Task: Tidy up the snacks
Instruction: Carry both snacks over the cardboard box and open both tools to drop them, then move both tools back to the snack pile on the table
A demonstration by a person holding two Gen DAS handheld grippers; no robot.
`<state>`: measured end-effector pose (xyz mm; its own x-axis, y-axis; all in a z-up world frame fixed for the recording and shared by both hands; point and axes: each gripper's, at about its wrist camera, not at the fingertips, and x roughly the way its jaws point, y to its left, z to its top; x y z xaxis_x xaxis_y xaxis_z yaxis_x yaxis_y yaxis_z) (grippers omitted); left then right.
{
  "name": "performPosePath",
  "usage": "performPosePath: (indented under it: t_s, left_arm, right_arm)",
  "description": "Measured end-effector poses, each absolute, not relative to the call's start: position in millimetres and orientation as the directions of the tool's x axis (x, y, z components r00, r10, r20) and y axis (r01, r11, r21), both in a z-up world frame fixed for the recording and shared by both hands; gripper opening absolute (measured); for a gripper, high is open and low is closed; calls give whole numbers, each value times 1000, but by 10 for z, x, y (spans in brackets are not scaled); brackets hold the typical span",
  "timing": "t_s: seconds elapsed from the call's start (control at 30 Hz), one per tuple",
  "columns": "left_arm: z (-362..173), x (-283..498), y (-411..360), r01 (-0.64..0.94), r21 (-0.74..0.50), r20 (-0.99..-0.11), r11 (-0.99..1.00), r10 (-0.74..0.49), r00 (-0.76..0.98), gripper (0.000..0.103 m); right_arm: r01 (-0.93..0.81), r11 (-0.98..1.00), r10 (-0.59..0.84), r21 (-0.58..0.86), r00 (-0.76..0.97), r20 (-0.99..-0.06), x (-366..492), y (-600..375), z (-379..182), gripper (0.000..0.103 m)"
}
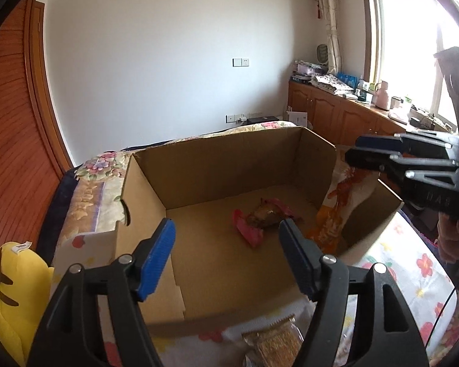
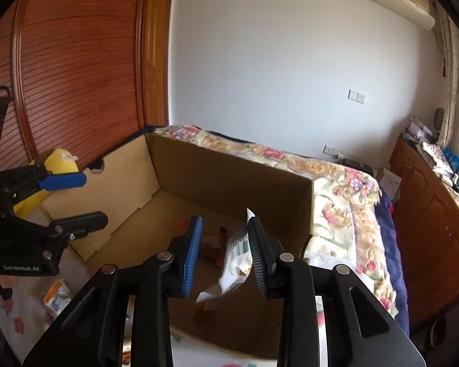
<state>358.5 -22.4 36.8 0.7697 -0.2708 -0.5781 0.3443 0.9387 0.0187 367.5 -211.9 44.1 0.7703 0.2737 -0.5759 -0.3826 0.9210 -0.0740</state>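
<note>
Dropping cleanly means keeping the right gripper, its jaws parted around a falling white packet, above the cardboard box until it lands. The left gripper hangs open and empty over the box, where a pink snack lies; a gold packet waits outside on the bedspread.

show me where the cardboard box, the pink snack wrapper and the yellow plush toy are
cardboard box (image 1: 229, 165): left wrist view, inner face of its far wall
pink snack wrapper (image 1: 249, 232): left wrist view, its crinkled pink end
yellow plush toy (image 1: 12, 299): left wrist view, middle of its yellow body
</note>
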Motion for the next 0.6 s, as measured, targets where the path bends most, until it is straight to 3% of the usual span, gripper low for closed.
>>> performPosePath:
  t_s: [0.6]
  left_arm:
    - [426,2668,-103,375,16,-571,927,-299,764,72]
  right_arm:
    - [-376,924,280,-67,786,-551,2661,-2221,917,36]
